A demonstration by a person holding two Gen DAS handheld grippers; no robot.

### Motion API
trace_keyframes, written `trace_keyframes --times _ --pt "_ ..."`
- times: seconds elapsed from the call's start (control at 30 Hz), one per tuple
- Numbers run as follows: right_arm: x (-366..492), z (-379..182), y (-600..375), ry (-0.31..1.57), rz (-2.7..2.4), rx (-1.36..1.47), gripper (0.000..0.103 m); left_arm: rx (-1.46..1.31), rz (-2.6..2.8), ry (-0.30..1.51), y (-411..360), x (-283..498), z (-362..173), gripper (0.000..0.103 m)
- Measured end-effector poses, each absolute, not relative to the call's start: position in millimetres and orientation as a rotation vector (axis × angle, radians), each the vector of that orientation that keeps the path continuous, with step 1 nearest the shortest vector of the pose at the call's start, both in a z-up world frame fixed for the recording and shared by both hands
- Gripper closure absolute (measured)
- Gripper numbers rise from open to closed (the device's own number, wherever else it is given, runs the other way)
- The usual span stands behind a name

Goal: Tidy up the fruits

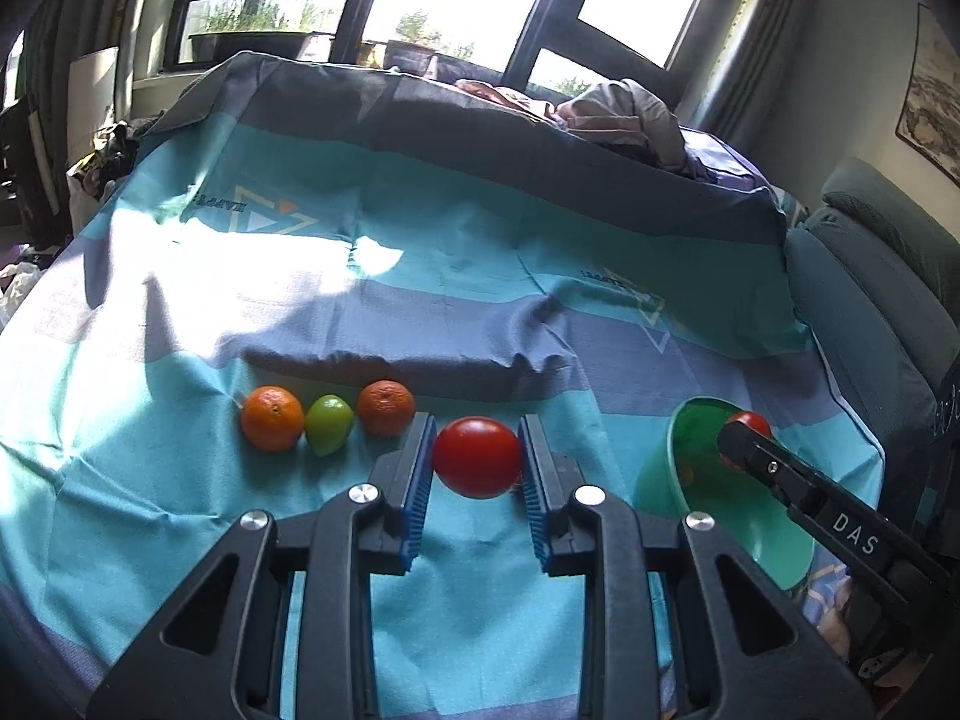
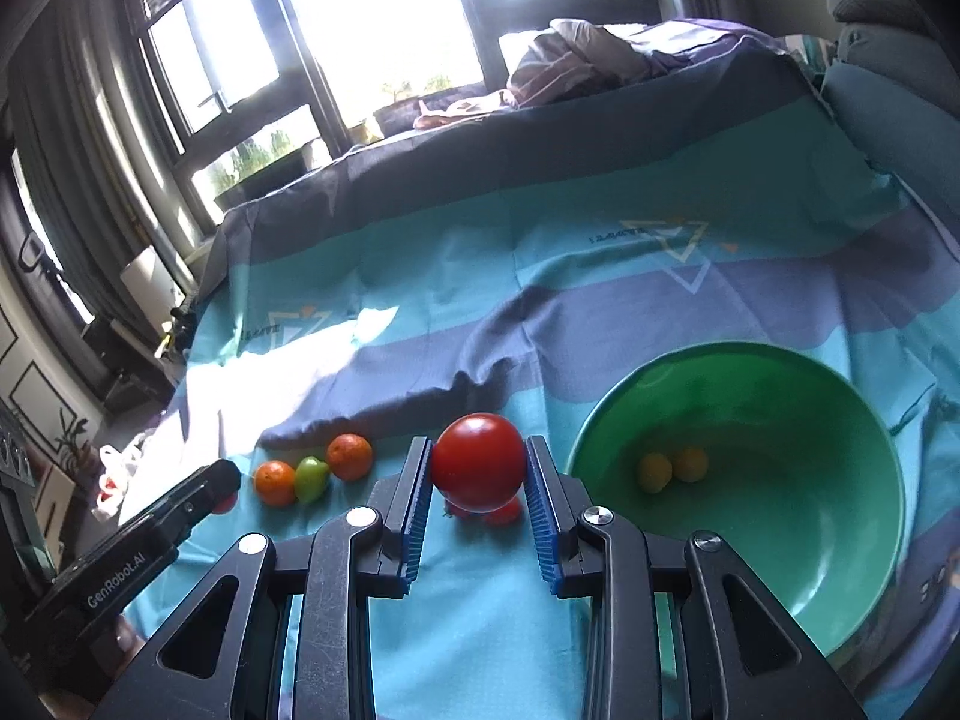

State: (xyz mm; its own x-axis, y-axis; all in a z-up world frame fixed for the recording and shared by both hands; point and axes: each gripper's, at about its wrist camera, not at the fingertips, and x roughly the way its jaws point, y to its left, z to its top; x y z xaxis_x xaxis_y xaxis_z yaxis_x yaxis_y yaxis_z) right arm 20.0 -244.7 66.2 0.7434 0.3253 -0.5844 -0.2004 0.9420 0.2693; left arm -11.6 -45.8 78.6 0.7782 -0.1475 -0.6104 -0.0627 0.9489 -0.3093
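On the striped bedsheet (image 1: 480, 276), two oranges (image 1: 272, 418) and a lime (image 1: 327, 425) are left beyond-left of the left claw (image 1: 478, 456), each claw (image 2: 478, 465) holds a tomato (image 1: 477, 457), and two small fruits (image 2: 672, 469) are already in the bowl (image 2: 840, 540) at right.

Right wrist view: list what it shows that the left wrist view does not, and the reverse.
Only the right wrist view: two yellow fruits inside the bowl, and small red fruits on the cloth under its tomato.

Only the left wrist view: a picture on the wall.

Both: two oranges flanking a green fruit, and each gripper shut on a tomato: left gripper, right gripper.
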Motion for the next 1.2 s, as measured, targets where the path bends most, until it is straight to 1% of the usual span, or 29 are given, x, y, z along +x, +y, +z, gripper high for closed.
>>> trace_keyframes --times 0.3,0.6,0.87,1.2 --pt "11 79 -280 0.624 0.219 0.203 0.071 -0.244 -0.162 0.7 -105 10 88 0.075" --pt "14 74 -326 0.628 0.095 0.249 0.071 -0.176 -0.276 0.76 -169 37 76 0.075" --pt "28 56 -360 0.691 0.009 0.308 0.07 -0.117 -0.356 0.826 -212 53 61 0.075" --pt "43 37 -373 0.783 0.02 0.376 0.07 -0.087 -0.388 0.912 -237 65 42 0.075"
